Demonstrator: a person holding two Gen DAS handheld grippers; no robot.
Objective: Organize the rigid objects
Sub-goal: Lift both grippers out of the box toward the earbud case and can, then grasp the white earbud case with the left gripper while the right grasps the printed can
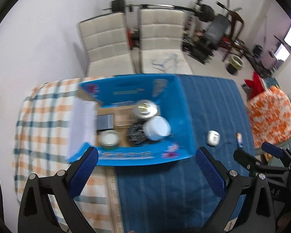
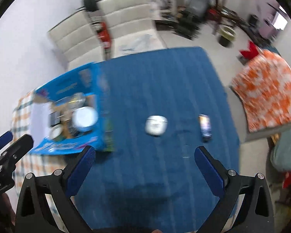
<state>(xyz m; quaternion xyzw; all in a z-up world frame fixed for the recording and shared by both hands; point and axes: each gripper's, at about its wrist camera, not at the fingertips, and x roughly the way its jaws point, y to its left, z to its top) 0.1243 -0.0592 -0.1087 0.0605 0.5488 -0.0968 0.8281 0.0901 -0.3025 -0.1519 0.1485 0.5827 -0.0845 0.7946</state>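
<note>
An open blue cardboard box [image 1: 181, 116] [image 2: 101, 104] stands on the table. It holds a white round container [image 1: 157, 128] [image 2: 84, 118], a shiny metal bowl [image 1: 145, 107], a small tin [image 1: 109, 138], a dark patterned item [image 1: 135, 134] and a grey block [image 1: 105, 122]. A small white case [image 1: 213, 137] [image 2: 156, 125] and a small dark flat item [image 1: 239, 139] [image 2: 205, 126] lie on the blue cloth [image 2: 155, 89] to the box's right. My left gripper [image 1: 147, 164] is open and empty, above the box's near wall. My right gripper [image 2: 144, 162] is open and empty, above the cloth, short of the white case.
A checked orange and white cloth [image 1: 40, 120] covers the table's left part. Two cream chairs [image 1: 161, 38] stand behind the table. Gym gear [image 1: 207, 19] lines the far wall. An orange patterned cushion [image 2: 267, 97] lies at the right. The right gripper also shows in the left wrist view [image 1: 261, 155].
</note>
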